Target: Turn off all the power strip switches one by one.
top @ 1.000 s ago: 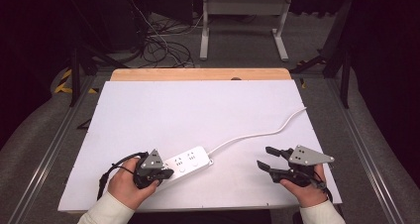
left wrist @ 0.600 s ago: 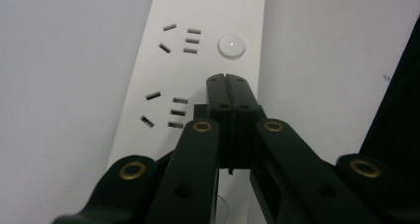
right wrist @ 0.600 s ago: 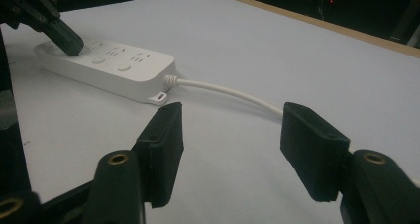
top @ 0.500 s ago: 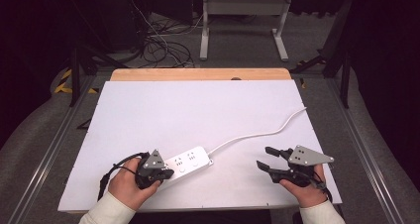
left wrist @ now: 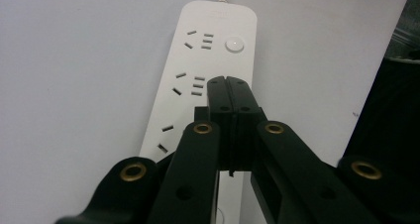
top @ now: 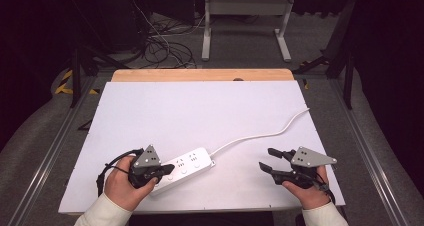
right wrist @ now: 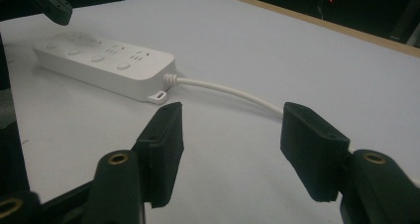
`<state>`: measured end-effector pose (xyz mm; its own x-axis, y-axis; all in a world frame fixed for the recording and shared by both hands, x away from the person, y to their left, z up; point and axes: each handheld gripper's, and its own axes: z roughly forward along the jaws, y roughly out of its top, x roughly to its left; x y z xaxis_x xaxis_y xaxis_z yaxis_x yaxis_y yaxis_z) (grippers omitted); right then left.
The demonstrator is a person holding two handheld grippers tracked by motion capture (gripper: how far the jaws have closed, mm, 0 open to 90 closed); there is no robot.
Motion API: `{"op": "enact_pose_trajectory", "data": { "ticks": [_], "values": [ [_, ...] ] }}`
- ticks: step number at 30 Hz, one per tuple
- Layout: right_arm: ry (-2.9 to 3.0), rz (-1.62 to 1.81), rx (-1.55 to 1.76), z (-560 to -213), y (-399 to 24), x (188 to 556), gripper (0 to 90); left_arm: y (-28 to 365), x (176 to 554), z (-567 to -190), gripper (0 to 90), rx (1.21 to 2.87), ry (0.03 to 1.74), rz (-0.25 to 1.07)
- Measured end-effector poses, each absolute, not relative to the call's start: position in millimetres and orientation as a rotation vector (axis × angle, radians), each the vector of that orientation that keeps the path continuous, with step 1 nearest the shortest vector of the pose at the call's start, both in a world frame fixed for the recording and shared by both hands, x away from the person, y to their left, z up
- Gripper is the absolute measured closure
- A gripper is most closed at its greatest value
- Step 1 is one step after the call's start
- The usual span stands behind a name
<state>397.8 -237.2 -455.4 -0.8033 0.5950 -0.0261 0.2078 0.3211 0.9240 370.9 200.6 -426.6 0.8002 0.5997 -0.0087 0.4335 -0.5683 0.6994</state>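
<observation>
Jaws of the left gripper (top: 167, 169) are pressed flat together with nothing between them, and their joined tips are seen over the near end of the power strip (top: 187, 163), above its middle row of sockets in the left gripper view. The power strip (left wrist: 208, 60) is laid flat on the white board (top: 200, 116), near the board's front edge and left of its middle. A round button (left wrist: 234, 45) is seen at the strip's far end. From that end a white cord (top: 260, 135) is run across the board toward its right edge. To the right of the strip, well apart from it, the right gripper (top: 270, 160) is held with its jaws spread wide and empty.
</observation>
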Motion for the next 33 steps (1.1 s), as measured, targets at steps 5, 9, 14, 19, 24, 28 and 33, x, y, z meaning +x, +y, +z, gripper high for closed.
{"op": "enact_pose_trajectory", "data": {
  "ticks": [5,9,14,19,24,28,33],
  "values": [
    [2.232,1.479,0.715,-456,-237,398,42.7,197,371,-427,90.0,2.278,0.75,0.294],
    [2.235,1.478,0.714,-456,-237,398,42.8,194,373,-425,90.0,2.271,0.734,0.294],
    [2.236,1.478,0.715,-456,-236,398,42.8,183,378,-428,90.0,2.281,0.717,0.289],
    [2.239,1.476,0.717,-457,-236,399,42.8,174,384,-430,90.0,2.283,0.708,0.276],
    [2.239,1.476,0.719,-457,-236,399,42.8,163,388,-433,90.0,2.309,0.687,0.283],
    [2.24,1.478,0.715,-457,-236,399,42.8,160,390,-435,90.0,2.313,0.689,0.284],
    [2.239,1.479,0.714,-457,-237,399,42.8,160,391,-436,90.0,2.317,0.69,0.279]
  ]
}}
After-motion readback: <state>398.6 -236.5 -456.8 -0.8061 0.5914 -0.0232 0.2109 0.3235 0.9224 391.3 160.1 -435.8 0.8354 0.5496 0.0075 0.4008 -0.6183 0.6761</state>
